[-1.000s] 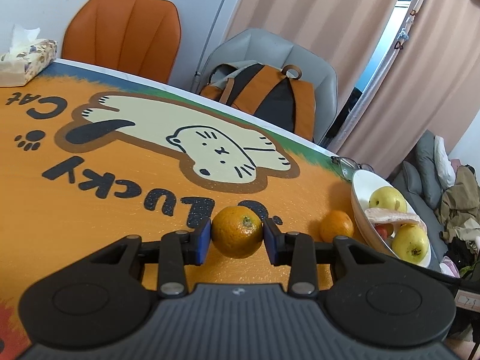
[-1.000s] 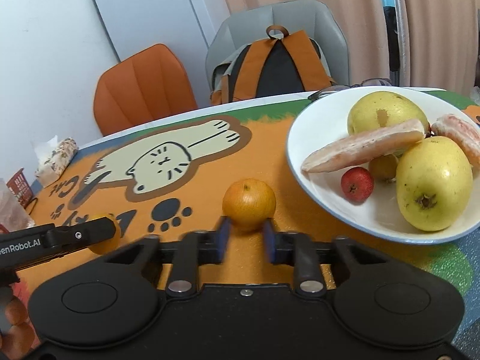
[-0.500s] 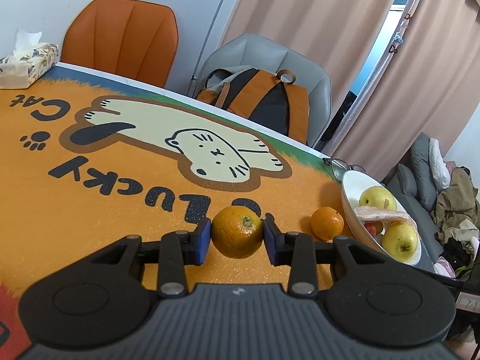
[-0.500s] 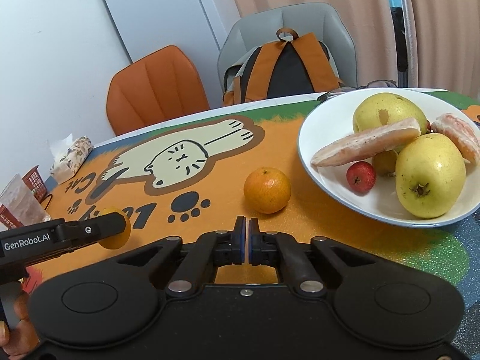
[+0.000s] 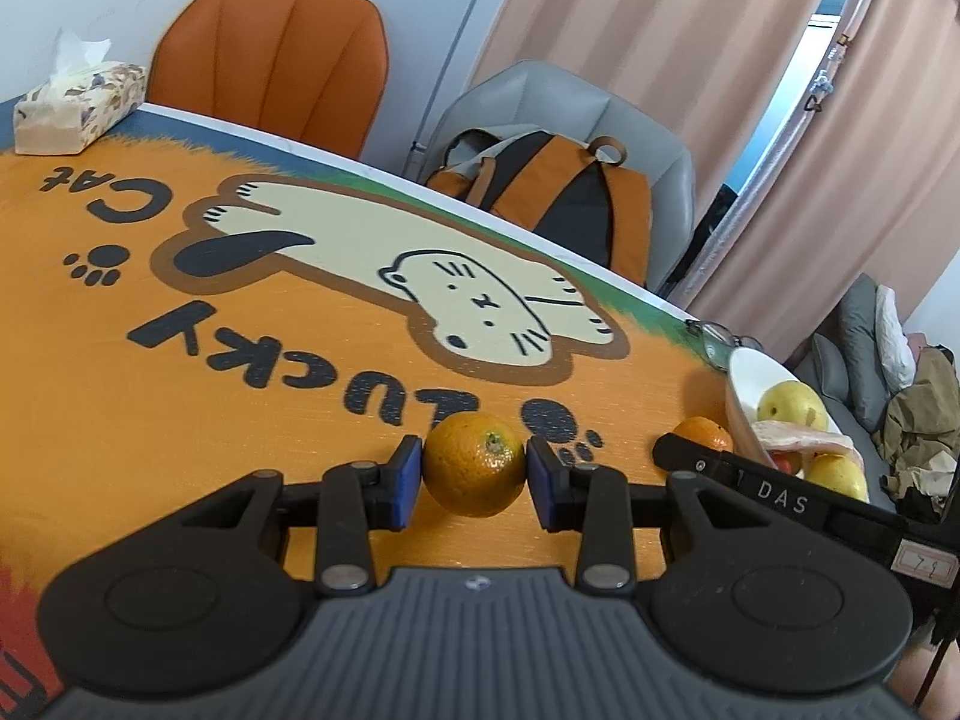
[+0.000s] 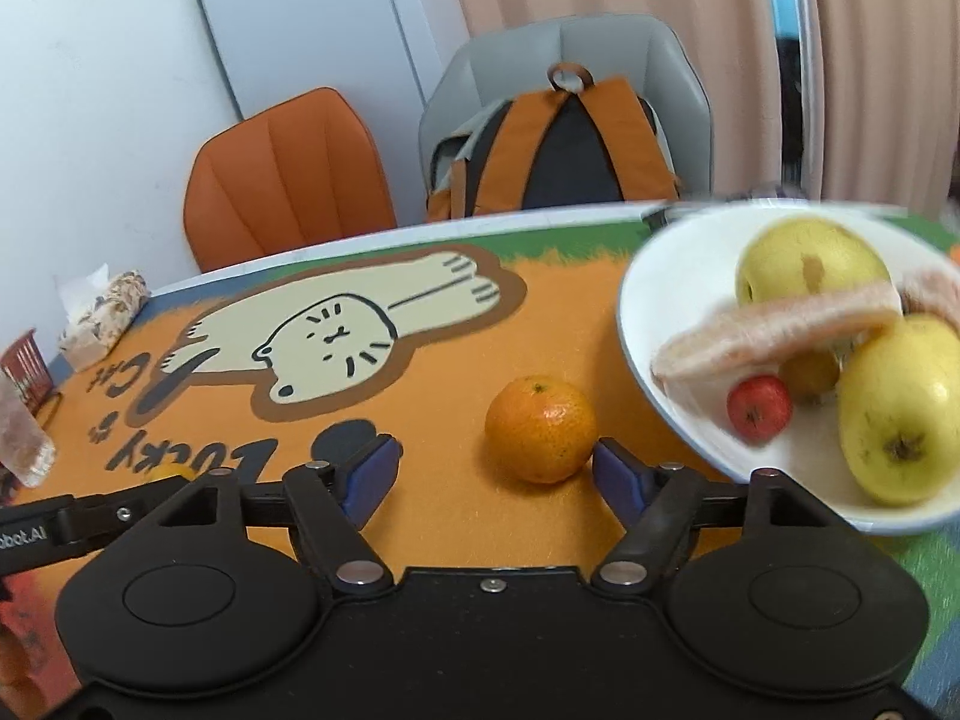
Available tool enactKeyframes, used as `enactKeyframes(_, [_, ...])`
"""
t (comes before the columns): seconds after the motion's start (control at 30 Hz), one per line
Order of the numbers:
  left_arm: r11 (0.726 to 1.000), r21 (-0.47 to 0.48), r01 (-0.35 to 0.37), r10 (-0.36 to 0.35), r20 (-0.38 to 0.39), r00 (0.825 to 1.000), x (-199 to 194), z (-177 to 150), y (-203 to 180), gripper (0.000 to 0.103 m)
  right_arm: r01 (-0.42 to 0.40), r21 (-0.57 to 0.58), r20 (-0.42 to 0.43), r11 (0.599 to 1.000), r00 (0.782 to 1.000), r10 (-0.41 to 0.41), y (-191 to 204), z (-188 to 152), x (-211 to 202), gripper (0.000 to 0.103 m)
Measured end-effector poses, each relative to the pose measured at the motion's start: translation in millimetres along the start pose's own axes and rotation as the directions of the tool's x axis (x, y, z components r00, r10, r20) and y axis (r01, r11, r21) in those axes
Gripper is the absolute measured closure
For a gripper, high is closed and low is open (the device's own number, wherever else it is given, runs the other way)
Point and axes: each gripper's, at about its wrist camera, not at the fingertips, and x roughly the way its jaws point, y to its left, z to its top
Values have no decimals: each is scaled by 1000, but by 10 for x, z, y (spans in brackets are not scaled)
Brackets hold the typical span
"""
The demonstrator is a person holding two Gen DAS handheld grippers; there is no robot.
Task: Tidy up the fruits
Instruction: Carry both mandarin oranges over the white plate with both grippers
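Open mat: the orange cat-print mat (image 5: 240,360) lies bare across its middle and left, wide room to pass.
Right side: the white bowl (image 6: 648,324) of fruit blocks that edge.
Loose tangerine (image 6: 541,429): sits on the mat just left of the bowl, between the opening jaws of the right gripper (image 6: 495,468), untouched.
Far left corner: tissue box (image 5: 78,102) at the table edge.
Behind: two chairs against the far edge.
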Motion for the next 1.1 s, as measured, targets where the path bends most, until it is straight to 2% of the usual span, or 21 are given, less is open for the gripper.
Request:
enactKeyframes(0.03, [1000,-5,-4,4,0,1000,2,0,21,67,-3,-5,-3,1000,1000,3,11,1,18,34])
enactKeyframes(0.1, [1000,-12,-11,11,0,1000,3,4,50,67,0,3,-19,1000,1000,0,4,2,52,61])
enactKeyframes(0.17, [1000,-14,-14,14,4,1000,-8,7,60,67,-28,21,-40,999,999,29,-28,2,61,100])
enactKeyframes(0.2, [1000,-13,-14,14,6,1000,-12,9,58,67,-29,20,-42,999,999,30,-31,-1,44,102])
enactKeyframes(0.4, [1000,0,-5,5,14,1000,-46,19,-40,67,-58,-2,-5,998,998,58,-30,18,-164,102])
enactKeyframes(0.6, [1000,15,10,-10,17,1000,-74,-8,-127,67,-72,3,-17,997,997,72,-74,9,-224,102])
enactKeyframes(0.67, [1000,17,13,-13,12,1000,-62,-14,-136,67,-66,3,-16,998,998,66,-85,2,-230,99])
enactKeyframes(0.7, [1000,19,15,-15,10,1000,-56,-14,-139,67,-59,0,-15,998,998,59,-90,1,-228,96])
enactKeyframes(0.77, [1000,20,19,-20,9,1000,-51,-13,-134,67,-52,7,-17,999,999,52,-97,6,-208,71])
enactKeyframes(0.87, [1000,18,21,-22,9,1000,-46,-12,-107,67,-56,-6,-1,998,998,56,-65,33,-165,48])
enactKeyframes(0.93, [1000,11,16,-16,7,1000,-39,-3,-73,67,-49,-22,4,999,999,49,-26,61,-114,42])
enactKeyframes(1.1, [1000,-4,-11,11,7,1000,-23,28,34,67,-48,-33,-6,998,999,48,10,121,43,40])
